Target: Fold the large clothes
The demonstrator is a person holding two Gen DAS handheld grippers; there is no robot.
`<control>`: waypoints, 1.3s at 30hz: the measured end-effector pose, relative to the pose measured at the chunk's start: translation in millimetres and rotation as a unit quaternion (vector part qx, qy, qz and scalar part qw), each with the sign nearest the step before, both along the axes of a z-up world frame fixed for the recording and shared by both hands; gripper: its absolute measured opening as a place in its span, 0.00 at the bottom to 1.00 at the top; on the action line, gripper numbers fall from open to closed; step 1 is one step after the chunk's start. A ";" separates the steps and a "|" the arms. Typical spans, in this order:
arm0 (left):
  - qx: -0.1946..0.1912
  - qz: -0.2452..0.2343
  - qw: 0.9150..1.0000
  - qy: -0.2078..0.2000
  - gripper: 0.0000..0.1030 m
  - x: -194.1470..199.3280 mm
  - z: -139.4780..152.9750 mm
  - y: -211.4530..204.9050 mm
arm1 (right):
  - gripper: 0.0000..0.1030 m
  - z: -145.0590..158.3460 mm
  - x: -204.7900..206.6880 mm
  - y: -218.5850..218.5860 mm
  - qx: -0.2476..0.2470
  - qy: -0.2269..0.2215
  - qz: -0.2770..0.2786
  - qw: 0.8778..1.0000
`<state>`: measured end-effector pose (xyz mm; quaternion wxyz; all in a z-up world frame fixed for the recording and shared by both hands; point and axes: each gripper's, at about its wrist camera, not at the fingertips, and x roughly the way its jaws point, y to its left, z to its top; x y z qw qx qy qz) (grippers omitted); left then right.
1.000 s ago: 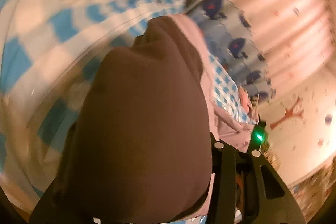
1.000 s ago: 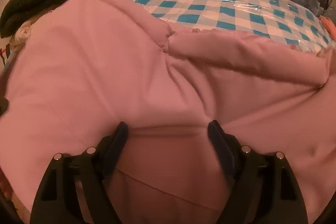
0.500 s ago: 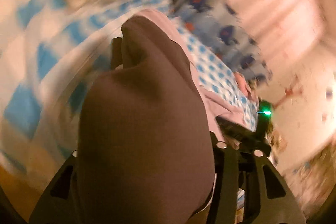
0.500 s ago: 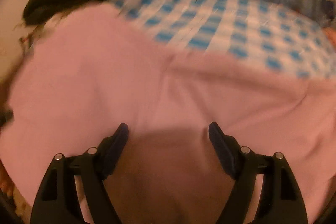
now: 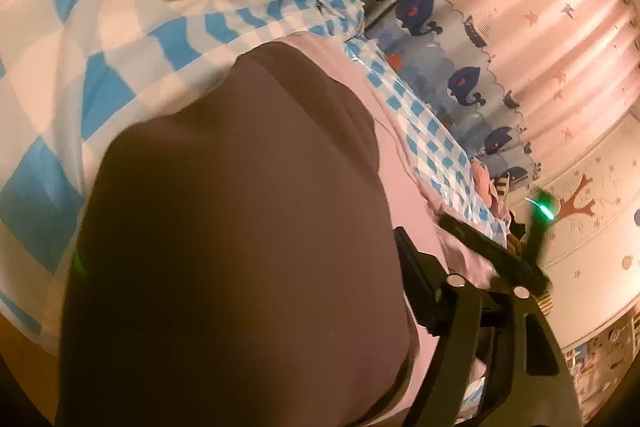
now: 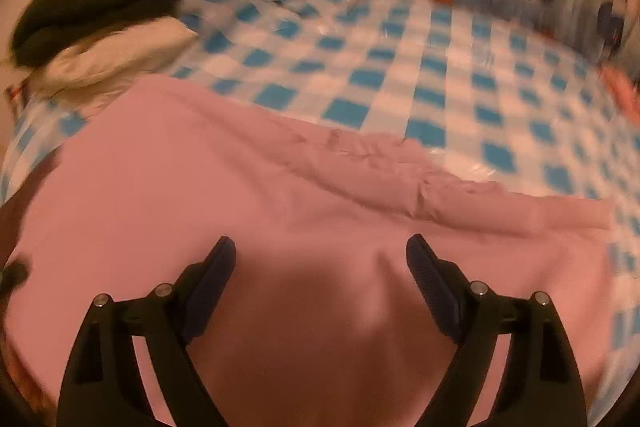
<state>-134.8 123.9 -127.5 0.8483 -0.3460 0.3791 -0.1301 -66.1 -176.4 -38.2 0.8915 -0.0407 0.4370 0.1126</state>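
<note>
The pink garment [image 6: 280, 195] lies spread on the checked bed [image 6: 440, 75], a fold draped over the opening left claw [image 5: 280, 227], the right claw [image 6: 320, 255] opening empty above it, so the fold may slump.

pink garment [image 6: 280, 195] | spread flat on checked bed | far edge rumpled | possibly partly folded, view blurred

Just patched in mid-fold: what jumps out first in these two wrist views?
The pink garment fills the lower half of the right view, spread on the blue-checked bed cover. The right gripper hangs above it, jaws opening with nothing pinched. In the left view a dark, close fold of cloth blocks most of the frame, draped over the left gripper.
</note>
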 end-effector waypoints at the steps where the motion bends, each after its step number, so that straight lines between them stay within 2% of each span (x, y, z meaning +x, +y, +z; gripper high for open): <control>1: -0.003 0.009 1.000 0.004 0.73 -0.2 -3.4 2.1 | 0.81 -0.6 -15.3 1.6 -0.010 -0.001 0.001 1.000; 4: -0.020 0.028 0.999 0.007 0.74 0.6 -7.8 2.5 | 0.86 -35.3 -31.7 8.7 -0.041 0.032 0.008 0.999; 5: -0.020 0.026 0.999 0.003 0.73 1.1 -4.2 -2.0 | 0.87 -50.4 -33.9 9.4 -0.042 0.028 0.008 0.999; 6: -0.013 0.024 1.000 -0.004 0.66 1.7 0.8 -5.9 | 0.88 -56.1 -32.8 8.0 -0.039 0.025 0.006 0.999; 7: -0.009 0.021 1.000 -0.008 0.60 2.7 4.8 -8.3 | 0.88 -55.9 -28.2 5.1 -0.030 0.037 0.003 0.999; 8: -0.007 0.019 1.000 -0.011 0.57 3.1 9.2 -9.3 | 0.88 -52.2 -25.5 4.1 -0.028 0.045 0.001 0.999; 10: -0.010 0.014 1.000 -0.014 0.50 4.0 15.5 -7.1 | 0.88 -33.0 -31.8 1.5 -0.015 0.039 -0.002 0.999; 12: -0.002 0.007 1.000 -0.017 0.49 4.5 18.1 -7.8 | 0.88 -12.7 -53.0 0.5 -0.008 0.005 0.003 1.000; 14: 0.003 0.010 1.000 -0.017 0.49 3.7 17.7 -9.5 | 0.88 -10.1 -69.2 0.1 -0.010 0.001 0.002 1.000; 16: 0.002 0.012 1.000 -0.012 0.49 4.1 17.5 -13.5 | 0.92 -40.2 -68.9 4.6 -0.021 0.038 0.010 0.999; 19: 0.030 0.004 0.999 -0.034 0.49 -0.3 33.3 -31.1 | 0.93 -53.3 -65.8 6.7 -0.029 0.038 0.011 0.999; 21: 0.039 -0.007 0.998 -0.053 0.49 -2.2 50.9 -38.6 | 0.93 -42.0 -64.3 6.7 -0.032 0.050 0.010 0.998; 24: 0.064 -0.024 0.994 -0.080 0.49 -3.5 73.1 -52.8 | 0.93 -16.6 -83.3 -1.1 -0.019 0.011 0.005 1.000; 25: 0.074 -0.030 0.993 -0.088 0.49 -4.3 78.7 -59.5 | 0.93 -17.1 -88.1 -2.5 -0.019 0.005 0.003 1.000; 27: 0.091 -0.052 0.989 -0.101 0.48 -5.2 88.1 -77.9 | 0.94 -41.9 -85.3 -2.7 -0.020 0.038 0.014 0.999; 29: 0.115 -0.070 0.984 -0.117 0.47 -8.8 96.8 -100.6 | 0.94 -54.2 -79.6 -3.5 -0.021 0.036 0.026 0.999; 33: 0.169 -0.105 0.968 -0.153 0.46 -14.8 122.3 -141.5 | 0.94 -34.3 -84.3 -16.2 0.009 0.039 0.027 0.999; 36: 0.196 -0.128 0.958 -0.167 0.45 -14.7 133.0 -164.8 | 0.94 -6.9 -110.7 -42.8 0.056 -0.005 0.003 0.998; 39: 0.213 -0.150 0.949 -0.179 0.44 -17.1 137.7 -186.0 | 0.94 8.9 -133.3 -91.3 0.147 -0.027 -0.026 0.988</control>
